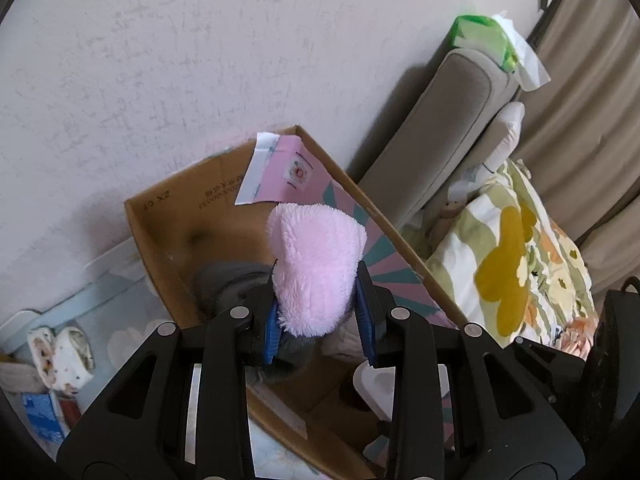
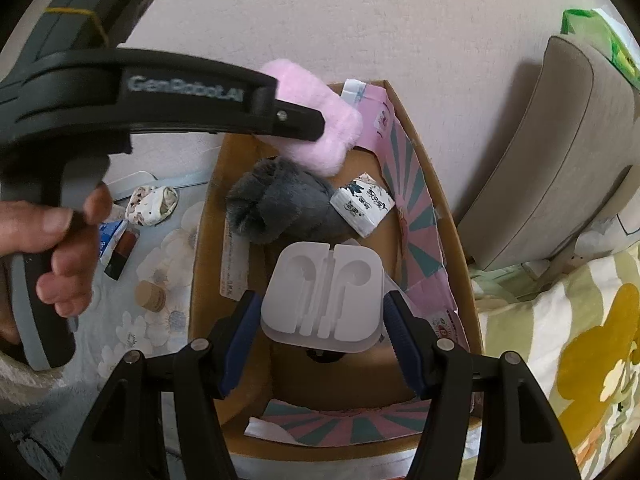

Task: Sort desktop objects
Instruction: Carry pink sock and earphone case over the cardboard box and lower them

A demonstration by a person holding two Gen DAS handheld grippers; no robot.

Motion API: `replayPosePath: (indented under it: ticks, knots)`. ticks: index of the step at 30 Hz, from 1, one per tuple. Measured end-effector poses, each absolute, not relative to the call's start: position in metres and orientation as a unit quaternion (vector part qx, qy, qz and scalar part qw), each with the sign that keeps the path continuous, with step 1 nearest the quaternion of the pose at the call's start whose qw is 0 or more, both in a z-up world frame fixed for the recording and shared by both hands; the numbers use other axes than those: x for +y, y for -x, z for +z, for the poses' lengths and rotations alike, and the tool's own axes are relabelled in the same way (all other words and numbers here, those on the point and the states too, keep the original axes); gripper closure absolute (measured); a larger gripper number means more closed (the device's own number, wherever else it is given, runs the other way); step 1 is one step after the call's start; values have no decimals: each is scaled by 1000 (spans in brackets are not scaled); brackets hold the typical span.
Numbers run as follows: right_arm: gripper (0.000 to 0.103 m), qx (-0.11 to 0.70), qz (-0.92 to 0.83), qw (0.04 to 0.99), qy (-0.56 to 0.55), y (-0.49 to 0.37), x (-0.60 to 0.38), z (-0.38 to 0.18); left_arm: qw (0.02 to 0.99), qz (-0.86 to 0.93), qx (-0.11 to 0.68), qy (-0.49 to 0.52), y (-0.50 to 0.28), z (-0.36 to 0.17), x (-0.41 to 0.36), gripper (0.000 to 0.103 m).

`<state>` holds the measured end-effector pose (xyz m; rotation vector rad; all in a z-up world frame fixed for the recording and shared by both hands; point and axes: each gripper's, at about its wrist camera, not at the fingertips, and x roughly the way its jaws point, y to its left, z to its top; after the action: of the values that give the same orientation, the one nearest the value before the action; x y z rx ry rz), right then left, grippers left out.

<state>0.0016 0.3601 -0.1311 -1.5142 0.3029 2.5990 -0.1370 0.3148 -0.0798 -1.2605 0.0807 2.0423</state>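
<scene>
Now the left gripper (image 1: 320,320) holds a pink plush (image 1: 316,268) above the open box (image 1: 160,248).

Its blue fingers (image 1: 272,336) are clamped on the plush's lower end, which hangs over the box's far part, above a grey plush (image 2: 276,208) lying inside. The right gripper (image 2: 320,344) hovers over the box's near part, fingers (image 2: 236,352) spread wide on either side of a white earbud tray (image 2: 324,296) and not touching it. A small printed packet (image 2: 362,204) lies beside the grey plush. Left of the box, a cork (image 2: 150,296) and rolled cloth (image 2: 152,204) rest on the floral cover.
</scene>
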Motion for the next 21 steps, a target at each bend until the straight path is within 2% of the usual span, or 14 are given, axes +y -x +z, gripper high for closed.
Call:
replayPosePath:
  ticks: [17,20,21]
  knots:
    - [44,92,862,61,495,13,356,-132,344,799,50,491,148,-81,320,74]
    - [43,87,853,68,511,17,354,-137,340,795,55,500,148,-82,320,70]
    - [42,85,851,72,513,17,353,-138,336,795,58,502,148,-83,321,59]
